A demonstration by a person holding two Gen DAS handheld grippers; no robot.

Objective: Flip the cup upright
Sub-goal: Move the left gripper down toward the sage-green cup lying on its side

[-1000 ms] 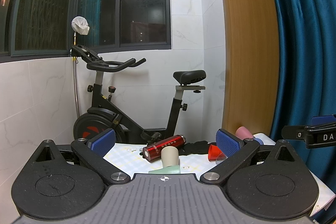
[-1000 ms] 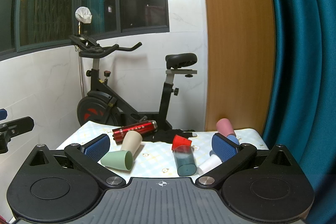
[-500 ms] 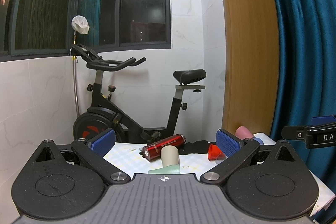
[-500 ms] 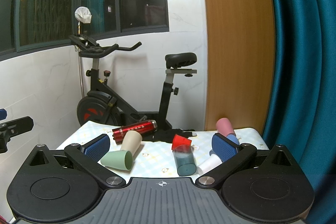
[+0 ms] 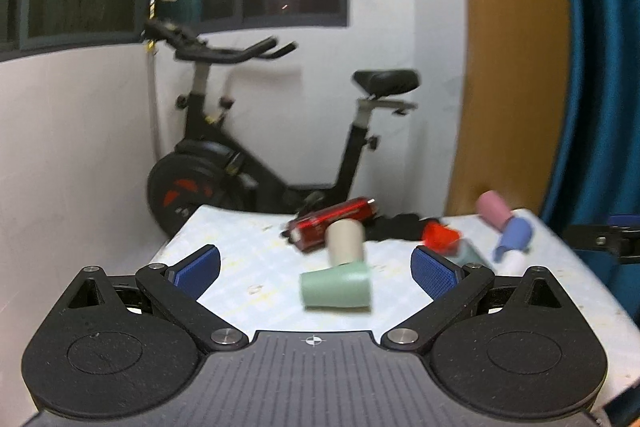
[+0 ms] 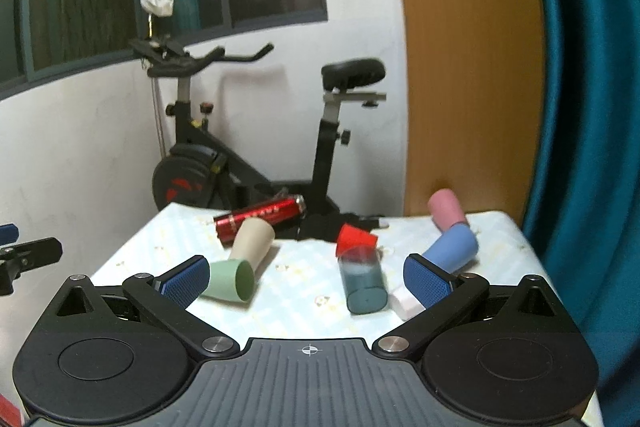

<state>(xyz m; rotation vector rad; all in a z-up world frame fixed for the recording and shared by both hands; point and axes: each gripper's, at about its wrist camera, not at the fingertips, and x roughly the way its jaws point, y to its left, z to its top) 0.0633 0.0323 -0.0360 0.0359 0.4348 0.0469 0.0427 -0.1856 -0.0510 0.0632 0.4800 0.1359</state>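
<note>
From my remote seat, both hand-held grippers hang over a counter (image 6: 132, 247) strewn with toppled cups. My left hand-held gripper (image 5: 316, 269) stands wide open with nothing between its blue pads (image 5: 198, 269), and the green cup (image 5: 335, 290) lies on its side just ahead, slightly toward 1 o'clock, with its wider end pointing to 3 o'clock. A beige cup (image 5: 345, 241) lies touching it at 12 o'clock, and behind that rests a red bottle (image 5: 334, 223), also on its side.

My right hand-held gripper (image 6: 306, 279) is likewise spread wide and holds nothing. In its view the green cup (image 6: 228, 281) sits at about 10 o'clock, just beside the left pad, open mouth turned toward 3 o'clock. A dark teal cup (image 6: 364, 285) lies at 1 o'clock with a red cup (image 6: 355, 239) at its far end. A blue cup (image 6: 452, 251) and a pink cup (image 6: 446, 209) lie at 2 o'clock, and a white cup (image 6: 406, 303) shows beside the right pad.

An exercise bike (image 6: 248, 155) stands beyond the counter against the white wall; a teal curtain (image 6: 588, 147) hangs at 3 o'clock. The left view is blurred.
</note>
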